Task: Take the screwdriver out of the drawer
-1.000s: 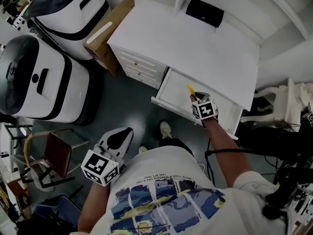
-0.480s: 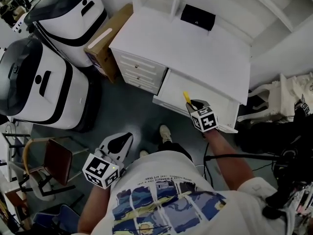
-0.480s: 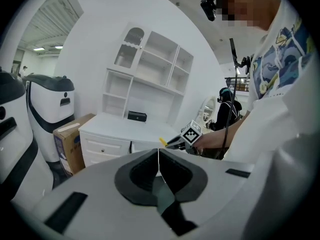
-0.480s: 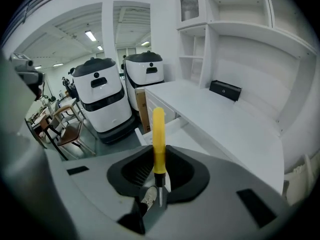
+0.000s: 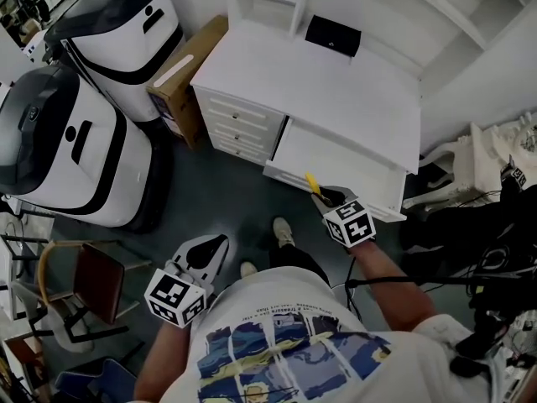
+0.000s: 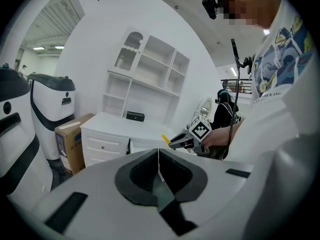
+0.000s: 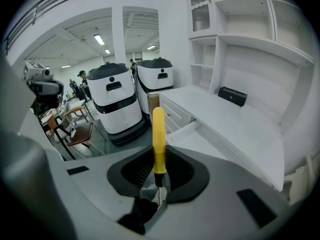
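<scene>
White desk (image 5: 336, 82), drawer (image 5: 331, 154) open, cardboard box (image 5: 180, 74) alongside: right gripper (image 5: 323, 196) clamps yellow screwdriver (image 5: 311, 181); left gripper (image 5: 214, 246) closed, empty.

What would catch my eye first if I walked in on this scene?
A yellow-handled screwdriver stands out, clamped in the right gripper over the front edge of the open white drawer in the white desk. To the left, two bulky white-and-black rounded machines stand on the dark floor.

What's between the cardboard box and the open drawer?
A stack of closed small drawers, part of the white desk, clearest in the head view.
</scene>
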Demonstrator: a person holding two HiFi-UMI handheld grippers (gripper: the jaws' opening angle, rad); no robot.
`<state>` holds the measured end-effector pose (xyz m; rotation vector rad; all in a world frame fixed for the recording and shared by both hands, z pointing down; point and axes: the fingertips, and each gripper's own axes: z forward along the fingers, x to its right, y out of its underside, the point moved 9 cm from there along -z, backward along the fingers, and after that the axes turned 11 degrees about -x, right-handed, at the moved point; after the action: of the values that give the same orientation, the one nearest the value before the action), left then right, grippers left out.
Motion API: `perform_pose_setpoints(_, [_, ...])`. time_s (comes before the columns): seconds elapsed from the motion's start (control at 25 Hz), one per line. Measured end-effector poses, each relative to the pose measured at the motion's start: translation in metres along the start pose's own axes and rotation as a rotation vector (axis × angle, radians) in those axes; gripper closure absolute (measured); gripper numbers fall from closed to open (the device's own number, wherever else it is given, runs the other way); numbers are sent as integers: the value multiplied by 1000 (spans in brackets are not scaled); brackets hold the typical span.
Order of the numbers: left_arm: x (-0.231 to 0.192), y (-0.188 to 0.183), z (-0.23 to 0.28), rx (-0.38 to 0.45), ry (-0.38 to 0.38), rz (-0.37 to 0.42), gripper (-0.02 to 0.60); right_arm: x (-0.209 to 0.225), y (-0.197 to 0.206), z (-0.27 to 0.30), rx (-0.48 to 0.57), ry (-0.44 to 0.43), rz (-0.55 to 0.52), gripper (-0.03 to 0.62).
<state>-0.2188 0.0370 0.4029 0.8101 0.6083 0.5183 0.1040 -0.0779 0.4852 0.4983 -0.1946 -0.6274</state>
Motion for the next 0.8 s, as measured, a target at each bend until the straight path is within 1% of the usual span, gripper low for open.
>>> perform_pose_setpoints(0.4, [9, 25, -12, -9, 34, -7, 568, -48, 21, -34, 4, -33, -16, 500])
perform_pose_setpoints(0.8, [16, 33, -17, -4, 50, 0, 568, -78, 31, -50, 16, -67, -35, 501])
